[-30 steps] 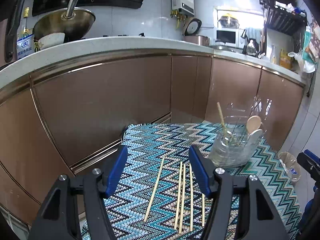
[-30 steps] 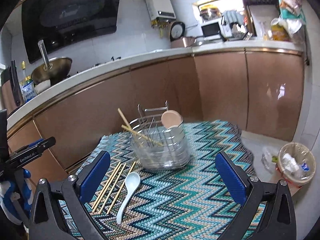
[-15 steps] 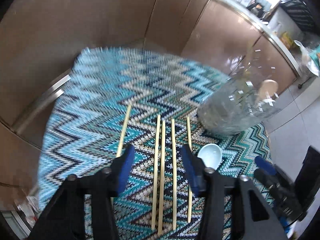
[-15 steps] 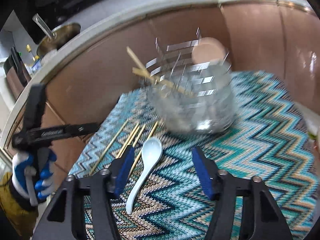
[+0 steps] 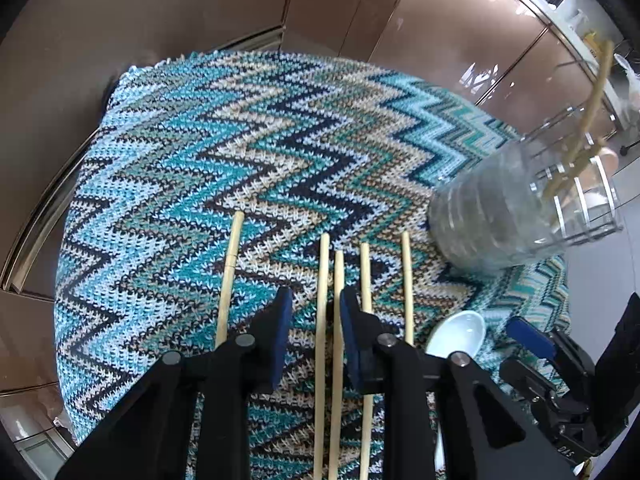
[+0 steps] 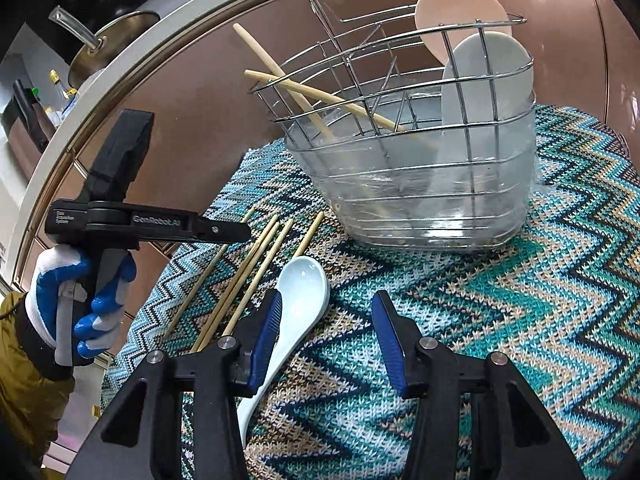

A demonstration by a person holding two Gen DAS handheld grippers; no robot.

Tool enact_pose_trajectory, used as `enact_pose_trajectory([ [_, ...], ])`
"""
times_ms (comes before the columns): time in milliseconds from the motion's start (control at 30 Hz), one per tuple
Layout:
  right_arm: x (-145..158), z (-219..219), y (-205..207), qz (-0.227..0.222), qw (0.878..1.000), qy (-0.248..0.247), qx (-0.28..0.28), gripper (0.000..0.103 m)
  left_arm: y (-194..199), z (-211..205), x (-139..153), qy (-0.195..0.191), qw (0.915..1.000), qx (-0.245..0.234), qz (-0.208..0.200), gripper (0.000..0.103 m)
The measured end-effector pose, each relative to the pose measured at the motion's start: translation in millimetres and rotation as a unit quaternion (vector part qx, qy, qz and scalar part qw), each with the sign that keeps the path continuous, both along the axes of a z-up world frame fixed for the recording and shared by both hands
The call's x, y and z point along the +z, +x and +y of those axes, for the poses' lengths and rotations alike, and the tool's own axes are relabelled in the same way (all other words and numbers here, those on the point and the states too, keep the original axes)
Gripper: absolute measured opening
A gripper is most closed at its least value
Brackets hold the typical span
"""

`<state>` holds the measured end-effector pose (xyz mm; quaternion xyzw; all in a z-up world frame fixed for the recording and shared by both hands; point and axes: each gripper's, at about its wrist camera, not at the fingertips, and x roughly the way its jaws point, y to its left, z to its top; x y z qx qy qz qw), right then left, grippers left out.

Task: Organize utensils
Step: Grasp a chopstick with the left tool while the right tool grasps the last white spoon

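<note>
On the zigzag-knit teal cloth (image 5: 248,152), both grippers sit low over loose utensils.

In the left wrist view, the left gripper (image 5: 313,304) has its blue-padded fingers (image 5: 280,332) narrowed around two of the pale bamboo chopsticks (image 5: 338,320), which lie between the pads (whether the pads actually touch them cannot be told). A third stick runs just right of the right pad, a fourth further right, a fifth apart on the left. The white ceramic soup spoon (image 5: 456,334) lies to the right, and the wire utensil basket in its clear plastic tub (image 5: 504,216) stands at far right. In the right wrist view, the right gripper (image 6: 326,336) is moderately open and holds nothing; its left pad is beside the spoon's handle (image 6: 304,300). The basket (image 6: 420,184) stands beyond, holding two chopsticks (image 6: 312,94), a pink paddle (image 6: 460,12) and a white paddle (image 6: 488,76).
</note>
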<state>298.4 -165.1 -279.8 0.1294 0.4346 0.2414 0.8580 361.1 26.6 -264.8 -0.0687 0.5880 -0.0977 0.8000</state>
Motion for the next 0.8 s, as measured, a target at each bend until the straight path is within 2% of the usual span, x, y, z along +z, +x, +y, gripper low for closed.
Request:
enact_pose_trajectory([
  [267,-8.9,9.8,14.1,0.010,1.000,-0.010,0.014,0.046,8.5,-0.5,-8.1,0.017,0.9998,-0.012,0.008,0.022],
  [433,-14.3,19.0,27.9,0.013,0.999,-0.026,0.028,0.039,22.0,-7.3,-8.6,0.028,0.9991,-0.029,0.014,0.022],
  [567,-19.6,25.4,39.1,0.019,0.998,-0.037,0.042,0.035,30.6,-12.6,-7.9,0.034,0.9982,-0.046,0.021,0.015],
  [667,-23.9,31.9,43.9,0.023,0.997,-0.042,0.059,0.023,33.8,-16.0,-9.8,0.038,0.9978,-0.050,0.021,0.006],
  [733,-26.5,33.7,44.3,0.027,0.997,-0.042,0.066,0.009,31.9,-21.3,-10.0,0.038,0.9979,-0.050,0.019,0.005],
  [800,-25.7,31.4,41.9,0.026,0.997,-0.036,0.068,0.008,28.4,-23.8,-9.8,0.034,0.9981,-0.048,0.016,0.005],
])
